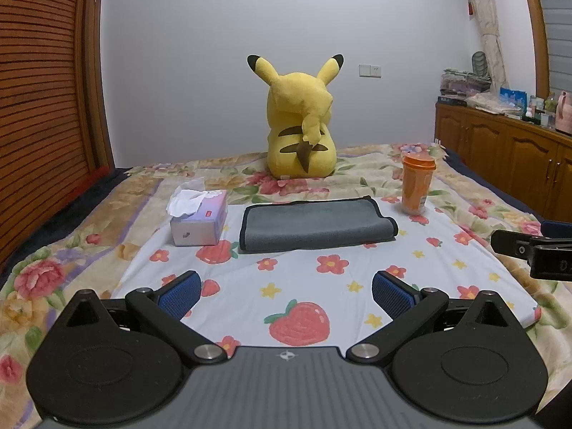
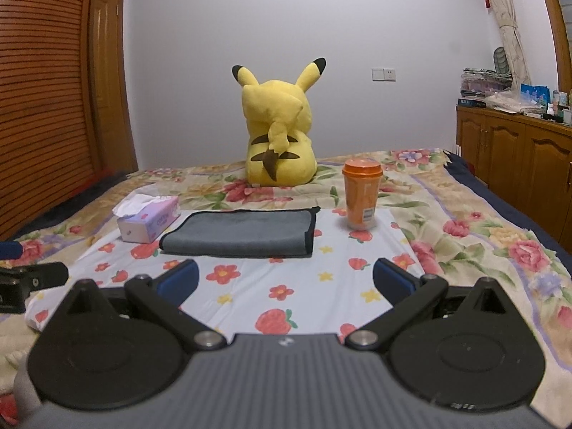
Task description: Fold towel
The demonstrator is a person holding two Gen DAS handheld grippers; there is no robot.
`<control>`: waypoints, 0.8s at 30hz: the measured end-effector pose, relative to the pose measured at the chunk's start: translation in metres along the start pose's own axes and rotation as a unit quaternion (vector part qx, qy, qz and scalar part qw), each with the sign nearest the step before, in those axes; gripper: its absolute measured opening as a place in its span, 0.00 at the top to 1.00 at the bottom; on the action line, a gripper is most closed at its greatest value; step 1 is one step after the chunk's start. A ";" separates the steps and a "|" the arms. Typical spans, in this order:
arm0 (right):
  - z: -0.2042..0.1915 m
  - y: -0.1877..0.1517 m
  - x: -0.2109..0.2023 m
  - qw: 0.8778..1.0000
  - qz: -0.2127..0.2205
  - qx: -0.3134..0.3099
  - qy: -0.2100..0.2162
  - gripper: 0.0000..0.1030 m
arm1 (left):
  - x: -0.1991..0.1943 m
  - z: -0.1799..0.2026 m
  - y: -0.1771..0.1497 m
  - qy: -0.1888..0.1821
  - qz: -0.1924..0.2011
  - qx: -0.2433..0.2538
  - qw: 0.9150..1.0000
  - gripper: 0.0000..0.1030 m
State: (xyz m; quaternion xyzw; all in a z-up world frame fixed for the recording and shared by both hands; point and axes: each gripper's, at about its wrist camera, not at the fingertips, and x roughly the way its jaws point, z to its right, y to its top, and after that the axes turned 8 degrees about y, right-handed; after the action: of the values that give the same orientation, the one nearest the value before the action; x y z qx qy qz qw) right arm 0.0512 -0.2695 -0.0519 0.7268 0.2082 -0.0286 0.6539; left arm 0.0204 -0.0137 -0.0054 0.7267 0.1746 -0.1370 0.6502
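Note:
A grey towel (image 1: 314, 225) with a black hem lies folded on the white fruit-print sheet (image 1: 321, 286); it also shows in the right wrist view (image 2: 239, 234). My left gripper (image 1: 286, 295) is open and empty, held back from the towel's near edge. My right gripper (image 2: 284, 284) is open and empty too, also short of the towel. The right gripper shows at the right edge of the left wrist view (image 1: 532, 246), and the left gripper at the left edge of the right wrist view (image 2: 28, 279).
A tissue box (image 1: 200, 220) sits just left of the towel, an orange lidded cup (image 1: 416, 184) just right. A yellow Pikachu plush (image 1: 300, 121) sits behind. A floral bedspread (image 1: 53, 268) surrounds the sheet. Wooden cabinets (image 1: 507, 157) stand right, a slatted wardrobe (image 1: 39, 107) left.

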 end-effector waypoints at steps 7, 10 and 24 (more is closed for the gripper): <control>0.000 -0.001 -0.001 1.000 0.001 -0.002 0.000 0.00 | 0.001 -0.001 0.000 0.000 0.000 0.000 1.000 0.00; 0.000 -0.001 -0.001 1.000 0.001 -0.002 0.000 0.00 | 0.001 0.000 0.000 0.000 0.000 0.000 1.000 0.00; 0.000 0.000 -0.003 1.000 0.003 -0.003 0.000 0.00 | 0.001 -0.001 -0.001 0.000 0.000 0.000 1.000 0.00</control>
State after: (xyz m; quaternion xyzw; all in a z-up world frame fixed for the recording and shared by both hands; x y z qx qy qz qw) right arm 0.0487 -0.2706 -0.0513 0.7257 0.2061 -0.0264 0.6559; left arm 0.0208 -0.0128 -0.0062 0.7266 0.1742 -0.1372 0.6503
